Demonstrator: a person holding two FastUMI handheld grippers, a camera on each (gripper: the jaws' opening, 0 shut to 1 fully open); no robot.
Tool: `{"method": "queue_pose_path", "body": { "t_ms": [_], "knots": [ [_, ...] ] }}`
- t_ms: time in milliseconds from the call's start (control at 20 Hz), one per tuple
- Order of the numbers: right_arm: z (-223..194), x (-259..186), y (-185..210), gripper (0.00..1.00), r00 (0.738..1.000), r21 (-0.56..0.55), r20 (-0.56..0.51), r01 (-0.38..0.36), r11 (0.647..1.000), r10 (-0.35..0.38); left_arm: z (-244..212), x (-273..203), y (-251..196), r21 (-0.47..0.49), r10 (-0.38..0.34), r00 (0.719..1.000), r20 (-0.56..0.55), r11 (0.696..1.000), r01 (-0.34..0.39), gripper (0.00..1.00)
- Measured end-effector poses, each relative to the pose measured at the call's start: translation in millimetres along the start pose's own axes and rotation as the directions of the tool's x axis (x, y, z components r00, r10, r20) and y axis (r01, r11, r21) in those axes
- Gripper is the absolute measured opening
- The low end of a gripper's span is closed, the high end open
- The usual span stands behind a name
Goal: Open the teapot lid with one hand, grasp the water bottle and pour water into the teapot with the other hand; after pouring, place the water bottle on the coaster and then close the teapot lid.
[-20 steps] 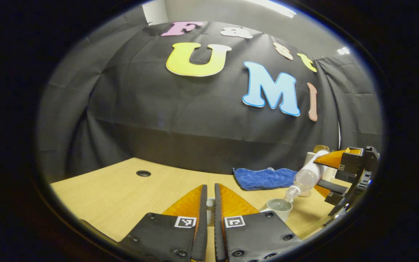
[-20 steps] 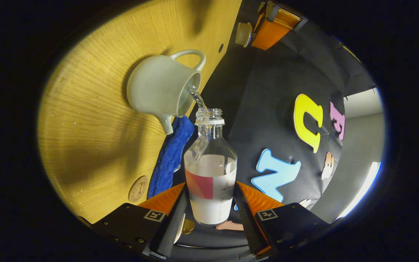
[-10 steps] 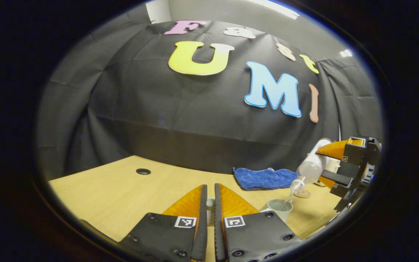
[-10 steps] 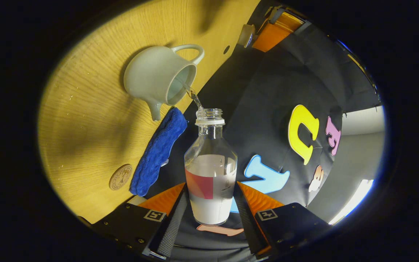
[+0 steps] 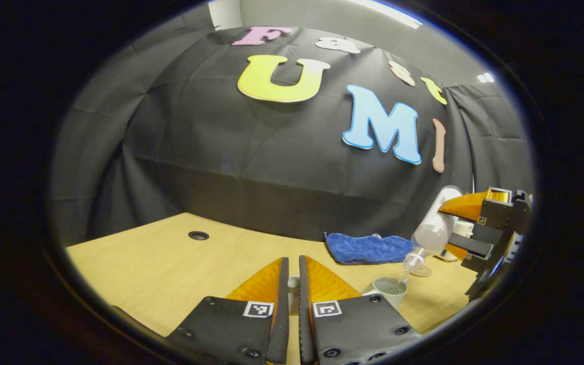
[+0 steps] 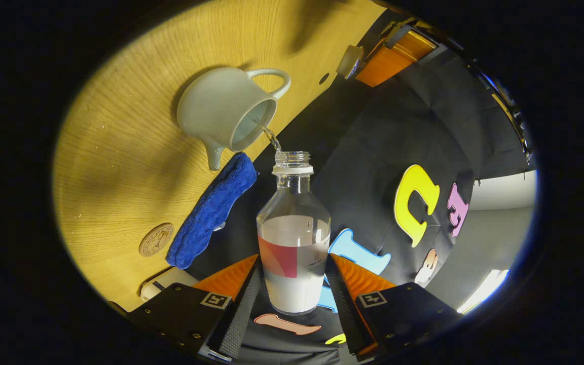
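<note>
- Two tongs hold on: right gripper (image 6: 292,291) squeezes the water bottle (image 6: 293,238), left gripper (image 5: 292,284) pinches the lid (image 5: 292,287).
- Bottle has lifted higher; water still falls into the teapot (image 6: 223,115), so pouring isn't done.

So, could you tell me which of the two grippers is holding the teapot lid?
The left gripper, its fingers nearly together on the pale lid. The right gripper holds the tilted water bottle pouring into the teapot.

Black cloth wall (image 5: 251,167) behind a pale wooden table (image 5: 170,268) — ceiling strip-light (image 5: 388,11).
</note>
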State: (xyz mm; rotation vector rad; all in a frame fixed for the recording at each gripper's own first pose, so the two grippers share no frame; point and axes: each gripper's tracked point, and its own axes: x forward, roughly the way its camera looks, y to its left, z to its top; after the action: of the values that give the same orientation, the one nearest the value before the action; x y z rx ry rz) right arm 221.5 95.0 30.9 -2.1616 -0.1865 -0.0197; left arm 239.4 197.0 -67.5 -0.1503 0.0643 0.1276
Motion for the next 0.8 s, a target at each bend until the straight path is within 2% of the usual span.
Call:
{"method": "queue_pose_path", "body": {
  "t_ms": [600,700,800],
  "knots": [
    [4.6,1.3,-0.5,0.76,1.0,-0.046,0.016,0.004,0.999,-0.003,1.6,0.8,-0.3,-0.005,-0.003,1.0,-0.008,1.0,0.003,0.15],
    [7.3,-0.8,2.4,0.76,1.0,-0.019,0.019,-0.008,1.0,0.009,0.6,0.7,0.0,-0.006,-0.002,1.0,-0.012,1.0,0.002,0.15],
    [7.8,-0.3,13.3,0.76,0.998,0.078,0.027,-0.051,0.996,0.049,-0.1,0.9,0.0,-0.007,-0.001,1.0,-0.014,1.0,0.001,0.14]
  ]
}}
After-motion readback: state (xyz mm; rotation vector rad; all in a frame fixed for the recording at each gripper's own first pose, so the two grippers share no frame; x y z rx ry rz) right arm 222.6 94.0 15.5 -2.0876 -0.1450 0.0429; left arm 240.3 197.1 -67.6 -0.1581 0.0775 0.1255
